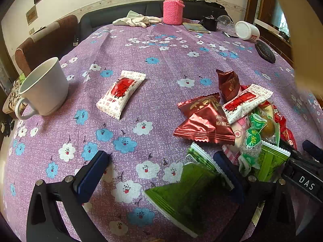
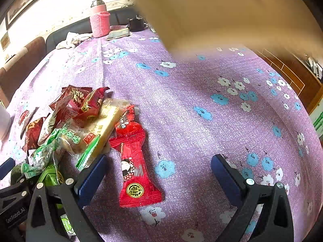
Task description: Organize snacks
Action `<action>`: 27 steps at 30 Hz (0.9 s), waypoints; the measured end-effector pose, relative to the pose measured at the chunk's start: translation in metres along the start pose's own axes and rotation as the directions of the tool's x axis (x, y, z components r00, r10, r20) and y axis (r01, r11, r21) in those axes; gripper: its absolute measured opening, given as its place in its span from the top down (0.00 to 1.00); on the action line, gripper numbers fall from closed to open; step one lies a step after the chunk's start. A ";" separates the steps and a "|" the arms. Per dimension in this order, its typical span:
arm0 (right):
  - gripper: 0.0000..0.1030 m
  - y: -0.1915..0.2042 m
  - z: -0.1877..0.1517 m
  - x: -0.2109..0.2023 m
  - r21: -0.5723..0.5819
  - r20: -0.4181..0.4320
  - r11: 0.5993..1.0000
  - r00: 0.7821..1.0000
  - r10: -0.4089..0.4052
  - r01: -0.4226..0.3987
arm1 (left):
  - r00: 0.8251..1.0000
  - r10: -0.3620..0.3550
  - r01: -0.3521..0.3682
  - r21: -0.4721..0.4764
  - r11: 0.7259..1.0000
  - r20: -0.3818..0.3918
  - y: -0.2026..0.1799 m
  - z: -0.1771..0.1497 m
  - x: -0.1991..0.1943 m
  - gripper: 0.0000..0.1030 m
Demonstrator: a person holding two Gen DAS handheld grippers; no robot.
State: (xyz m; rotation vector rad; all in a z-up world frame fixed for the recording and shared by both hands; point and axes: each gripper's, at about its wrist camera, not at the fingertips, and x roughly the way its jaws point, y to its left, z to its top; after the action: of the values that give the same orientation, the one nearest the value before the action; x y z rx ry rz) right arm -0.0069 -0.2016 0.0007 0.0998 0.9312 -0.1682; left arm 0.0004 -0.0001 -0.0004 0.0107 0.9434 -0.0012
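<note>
On the tablecloth (image 1: 161, 64): one cup (image 1: 43, 87), two white-red packets (image 1: 121, 93).

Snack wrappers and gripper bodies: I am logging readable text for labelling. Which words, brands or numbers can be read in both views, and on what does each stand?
"DAS" - on the black body of the right gripper, seen from the left wrist view.
"GenRobot.AI" - on the black body of the left gripper, seen from the right wrist view.
Chinese print on the green packet, long red packet, white-and-red packet and dark red foil packet: too small or blurred to read.
</note>
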 end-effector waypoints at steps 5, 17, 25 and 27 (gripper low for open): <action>0.01 0.001 -0.001 -0.001 0.000 0.000 1.000 1.000 0.000 0.000 | 1.000 0.000 0.000 0.000 1.000 0.000 0.000 0.000 0.000 0.00; 0.01 0.001 -0.002 -0.001 0.000 0.000 1.000 1.000 0.000 0.000 | 1.000 0.000 0.000 0.000 1.000 0.000 0.000 0.000 0.000 0.00; 0.01 0.001 -0.002 -0.001 0.000 0.000 1.000 1.000 0.000 0.000 | 1.000 0.000 0.000 0.000 1.000 0.000 0.000 0.000 0.000 0.00; 0.01 0.001 -0.002 -0.001 0.000 0.000 1.000 1.000 0.000 0.000 | 1.000 0.000 0.000 0.000 1.000 0.000 0.000 0.000 0.000 0.00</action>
State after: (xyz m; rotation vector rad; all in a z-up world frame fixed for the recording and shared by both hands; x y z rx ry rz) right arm -0.0086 -0.1998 0.0007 0.1001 0.9314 -0.1684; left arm 0.0003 0.0000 -0.0002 0.0104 0.9432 -0.0013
